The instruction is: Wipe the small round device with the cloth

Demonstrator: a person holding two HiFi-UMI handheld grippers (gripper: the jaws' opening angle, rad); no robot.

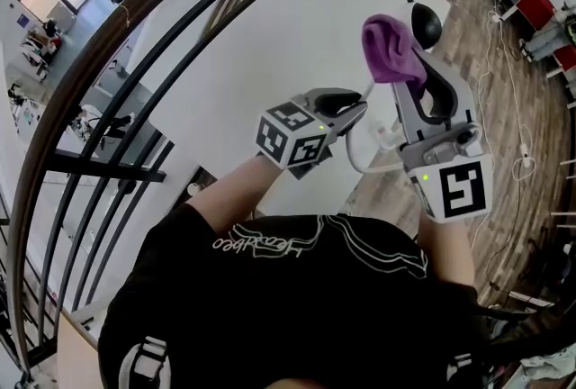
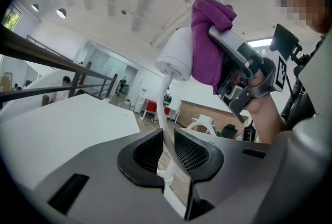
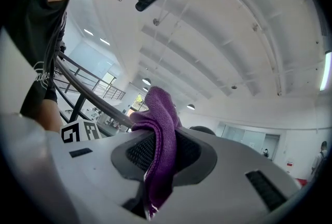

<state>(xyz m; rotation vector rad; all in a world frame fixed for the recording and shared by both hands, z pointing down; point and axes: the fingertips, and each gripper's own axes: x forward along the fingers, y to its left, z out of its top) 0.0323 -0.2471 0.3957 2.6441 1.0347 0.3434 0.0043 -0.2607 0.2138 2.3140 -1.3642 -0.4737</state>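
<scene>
Small round device (image 2: 175, 56), its white stalk (image 2: 165, 109) pinched in left tongs (image 2: 168, 151), touches the purple cloth (image 2: 206, 44) clamped in right tongs (image 3: 162, 153).

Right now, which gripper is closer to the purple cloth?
Right. The right gripper is shut on the purple cloth; the left gripper is apart from it, clamped on the small round device's white stalk.

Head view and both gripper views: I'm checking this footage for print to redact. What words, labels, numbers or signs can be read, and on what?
Black shirt: white script across the chest, seen upside down, too stylised to read with certainty.
Left cube, right cube: square marker patterns only, no words.
Cloth, small round device: no print visible.
</scene>
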